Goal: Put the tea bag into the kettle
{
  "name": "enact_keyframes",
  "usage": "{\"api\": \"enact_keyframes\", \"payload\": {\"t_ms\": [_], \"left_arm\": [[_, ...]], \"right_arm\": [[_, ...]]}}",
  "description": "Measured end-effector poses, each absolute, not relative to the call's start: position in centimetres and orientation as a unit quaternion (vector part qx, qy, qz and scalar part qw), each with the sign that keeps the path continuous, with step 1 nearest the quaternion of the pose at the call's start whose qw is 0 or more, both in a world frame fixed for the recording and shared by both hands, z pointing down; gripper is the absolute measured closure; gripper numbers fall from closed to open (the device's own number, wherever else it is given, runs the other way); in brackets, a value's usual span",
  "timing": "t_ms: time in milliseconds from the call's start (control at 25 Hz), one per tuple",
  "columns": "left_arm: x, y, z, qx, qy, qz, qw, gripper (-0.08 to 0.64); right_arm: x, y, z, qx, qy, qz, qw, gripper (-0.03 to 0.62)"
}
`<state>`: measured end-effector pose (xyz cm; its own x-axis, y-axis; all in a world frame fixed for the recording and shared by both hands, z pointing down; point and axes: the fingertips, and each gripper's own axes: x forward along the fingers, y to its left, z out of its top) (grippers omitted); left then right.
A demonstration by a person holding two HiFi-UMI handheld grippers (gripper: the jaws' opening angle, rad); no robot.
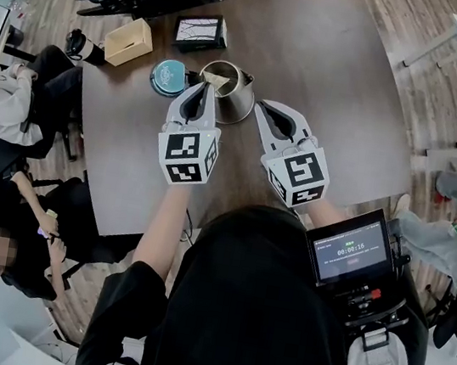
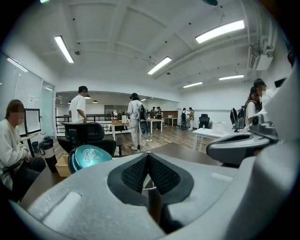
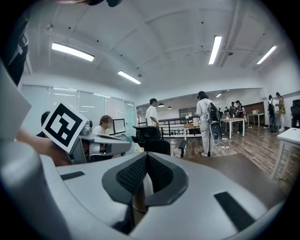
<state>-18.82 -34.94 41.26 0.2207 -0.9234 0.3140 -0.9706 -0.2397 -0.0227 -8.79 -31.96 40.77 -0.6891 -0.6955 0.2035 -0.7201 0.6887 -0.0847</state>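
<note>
The dark worktop (image 1: 335, 108) carries the steel kettle (image 1: 234, 105) near its far middle, upright and with its mouth open upward. Both arms reach toward it from the near edge. The left tongs (image 1: 203, 87) have their tips at the kettle's left rim. The right tongs (image 1: 262, 105) lie just beside its right flank, lower than the mouth.

Seen from its own camera, the left pair is pressed together at the tips. It appears to pinch the tea bag (image 1: 219, 84), a small pale yellowish corner poking out over the opening. The right pair is also closed, with nothing nameable in its slit.

The bag therefore sits inward and rightward of the left tips, above the mouth. The left arm is plainly the nearer one, and a release there would probably drop the bag inside.
</note>
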Motion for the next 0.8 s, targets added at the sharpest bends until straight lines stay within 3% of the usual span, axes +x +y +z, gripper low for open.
{"api": "enact_keyframes", "payload": {"t_ms": [800], "left_arm": [[-18.4, -36.3, 46.1, 0.771, -0.601, 0.162, 0.135, 0.554]], "right_arm": [[-8.5, -32.3, 41.8, 0.389, -0.913, 0.091, 0.085, 0.588]]}}
